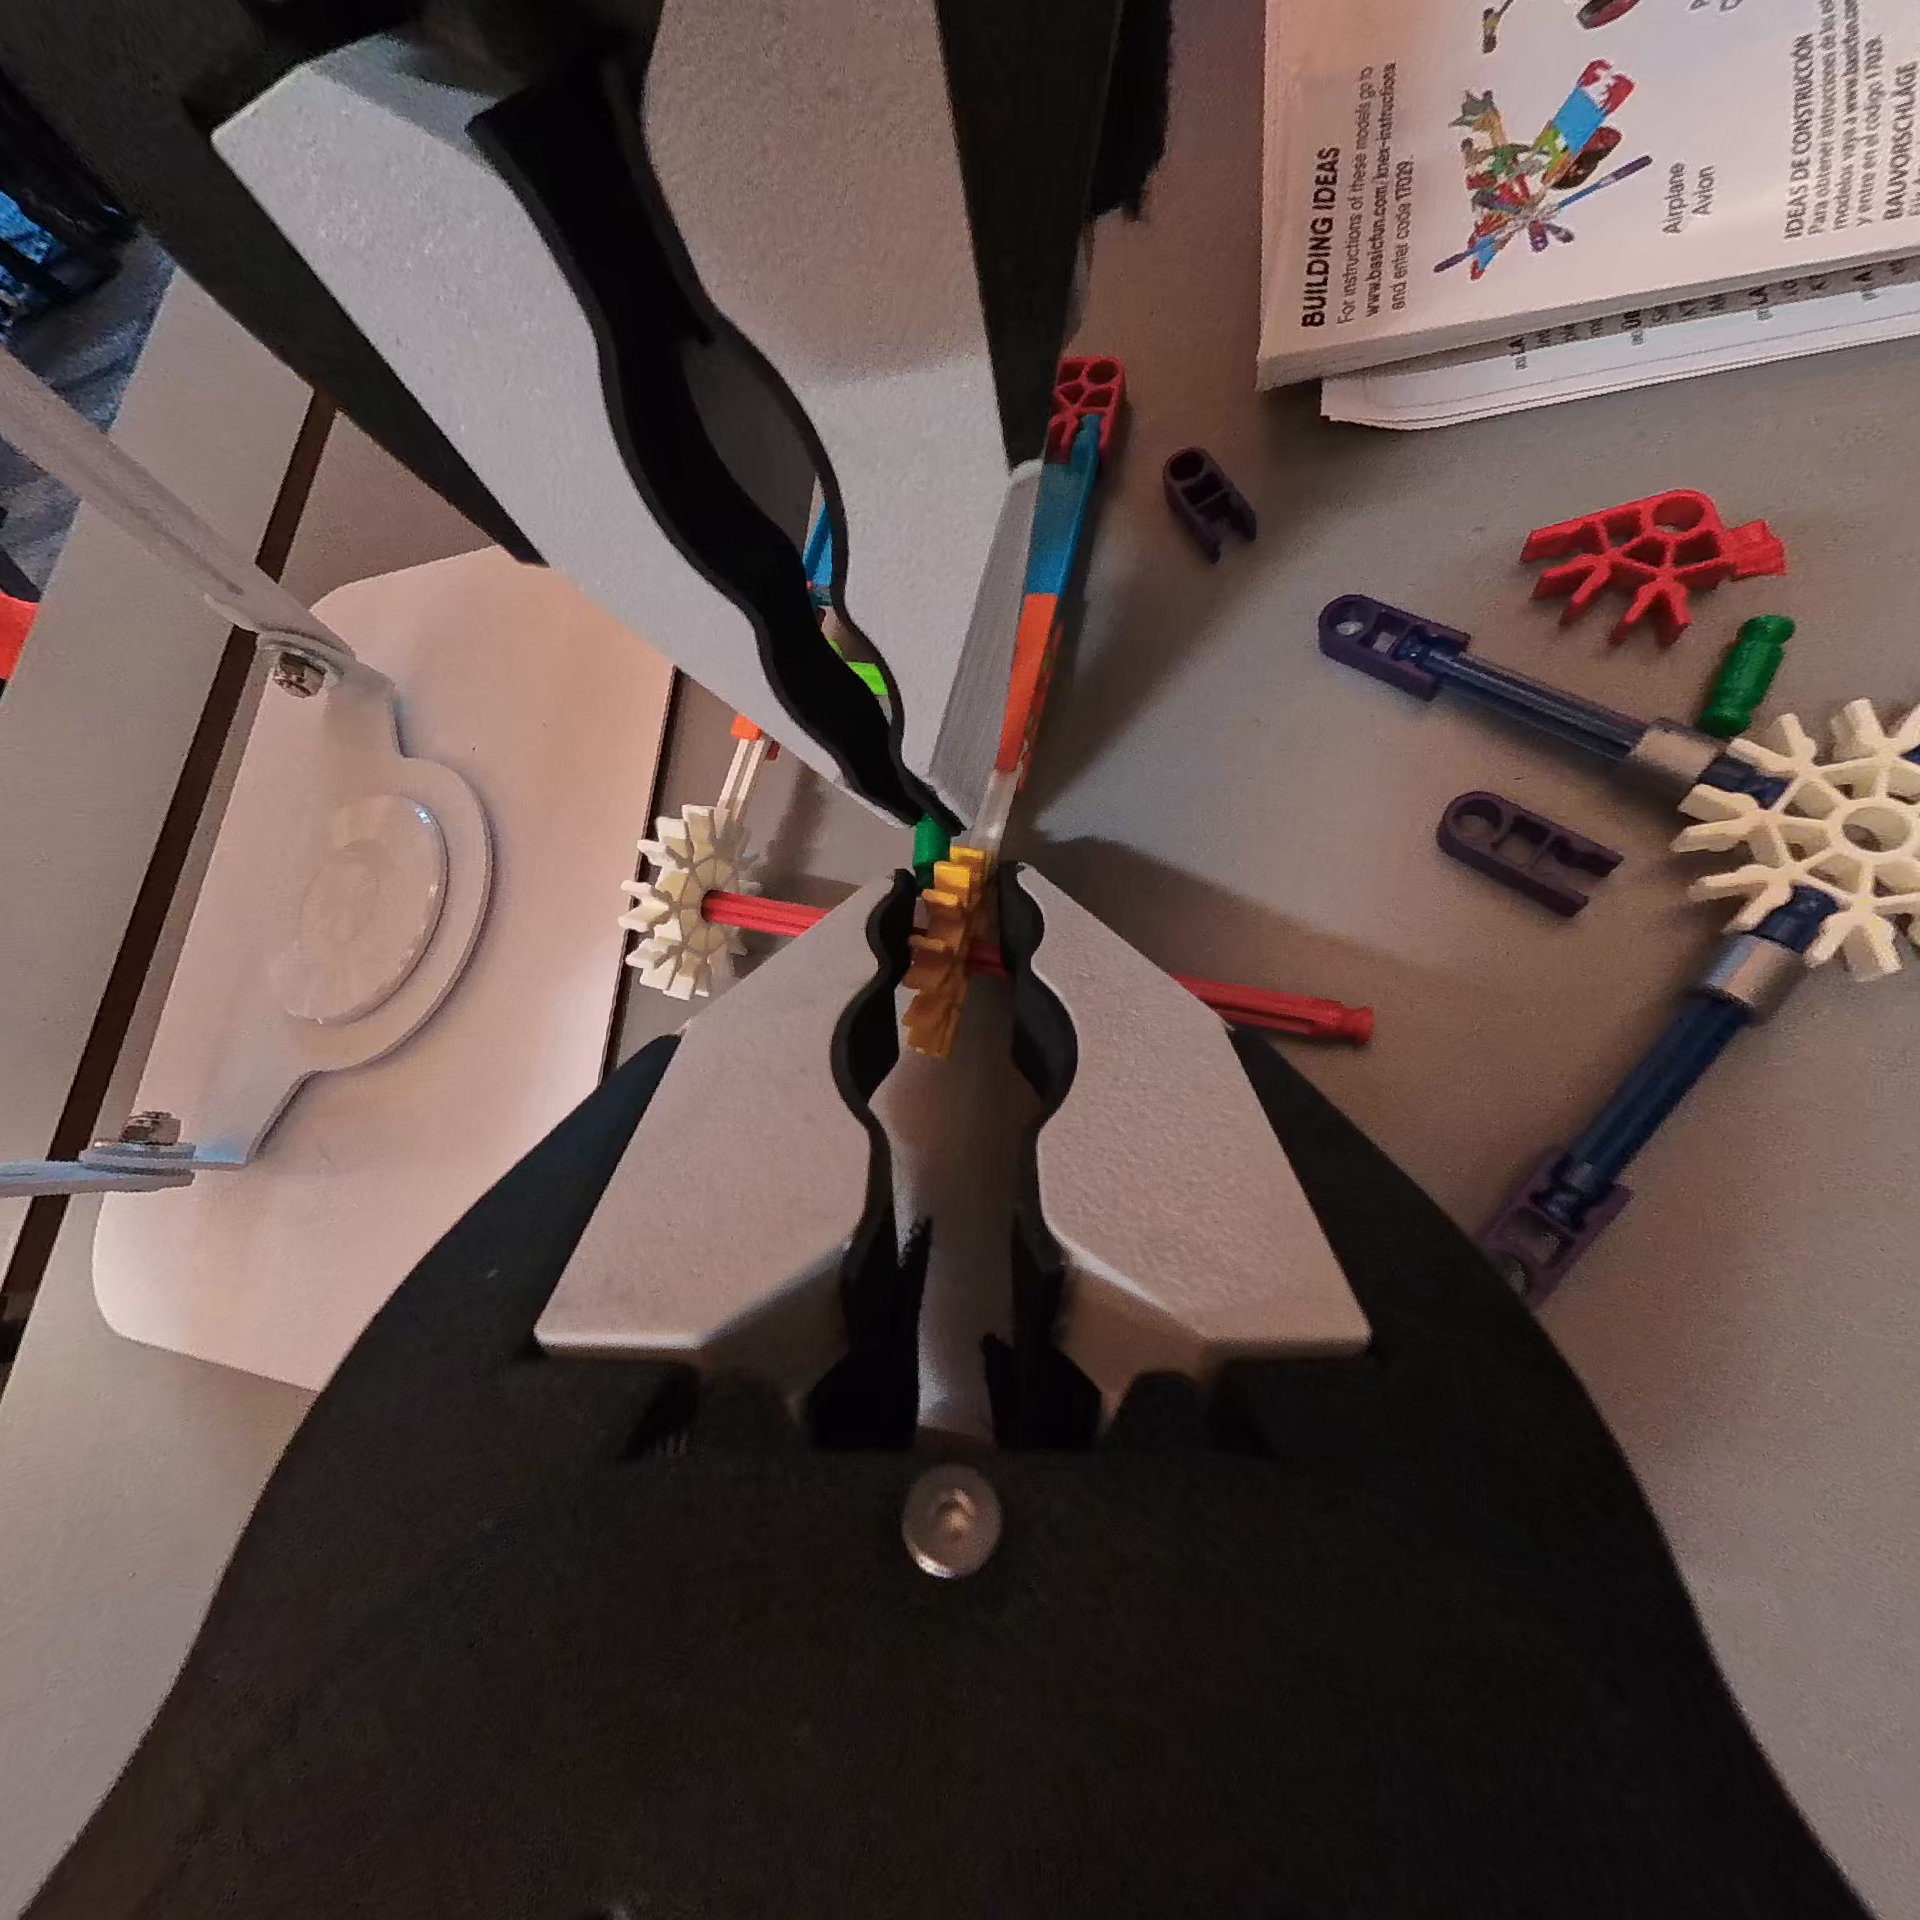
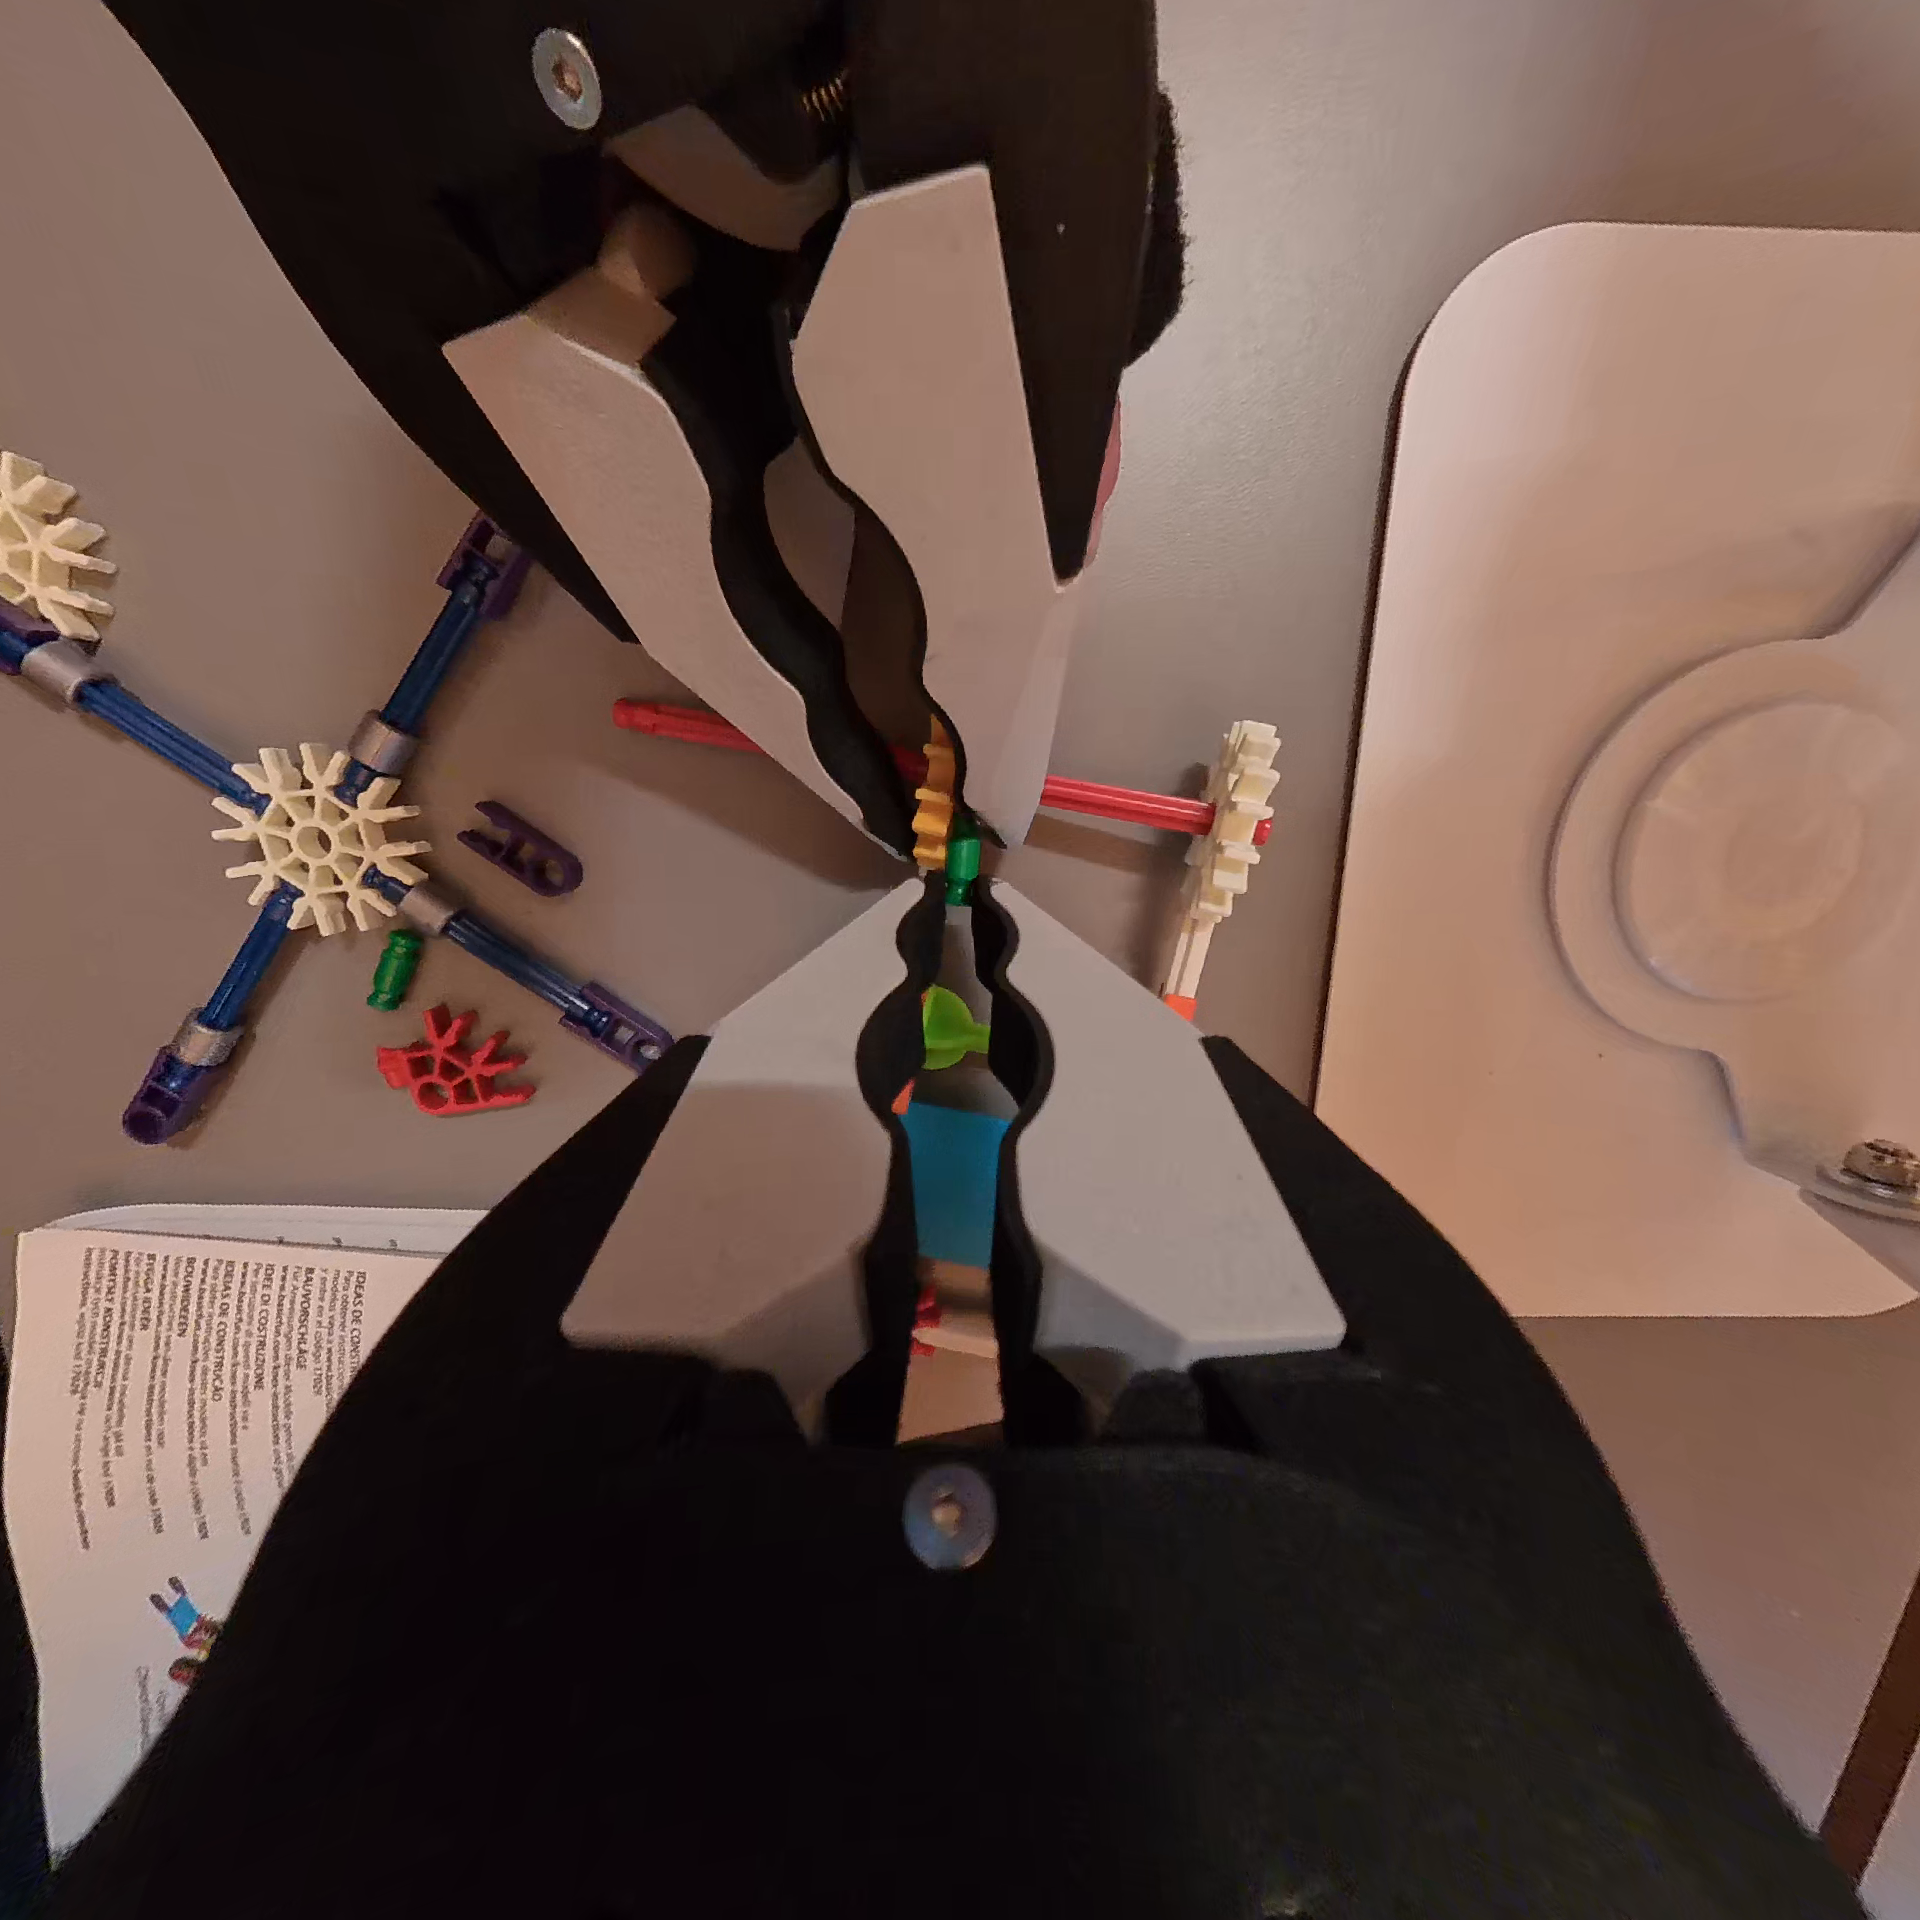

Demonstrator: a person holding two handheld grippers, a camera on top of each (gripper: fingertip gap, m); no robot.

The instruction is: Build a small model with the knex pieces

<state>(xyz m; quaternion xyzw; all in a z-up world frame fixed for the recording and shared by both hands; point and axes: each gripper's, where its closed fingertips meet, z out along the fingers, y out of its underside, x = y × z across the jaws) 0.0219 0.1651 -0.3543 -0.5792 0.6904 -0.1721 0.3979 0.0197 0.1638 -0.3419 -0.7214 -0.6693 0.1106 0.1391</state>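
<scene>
My left gripper [image 1: 954,883] is shut on a yellow toothed connector [image 1: 940,956] threaded on a red rod [image 1: 1288,1010]. The rod runs to a white snowflake connector [image 1: 686,904] with a white rod attached. My right gripper [image 2: 951,888] comes in from the opposite side, tip to tip, and is shut on a short green rod [image 2: 962,860] that touches the yellow connector [image 2: 933,792]. Between the right gripper's fingers, farther back, I see a light green piece [image 2: 951,1029] and a blue panel [image 2: 956,1184] of a coloured assembly.
On the grey table lie a white snowflake connector with blue rods [image 1: 1829,842], a red fan connector [image 1: 1652,561], a loose green rod [image 1: 1745,675], two purple clips [image 1: 1527,852] and an open booklet [image 1: 1558,208]. A white stand base [image 1: 343,935] sits beside the work. My two grippers' fingertips are within a few centimetres of each other.
</scene>
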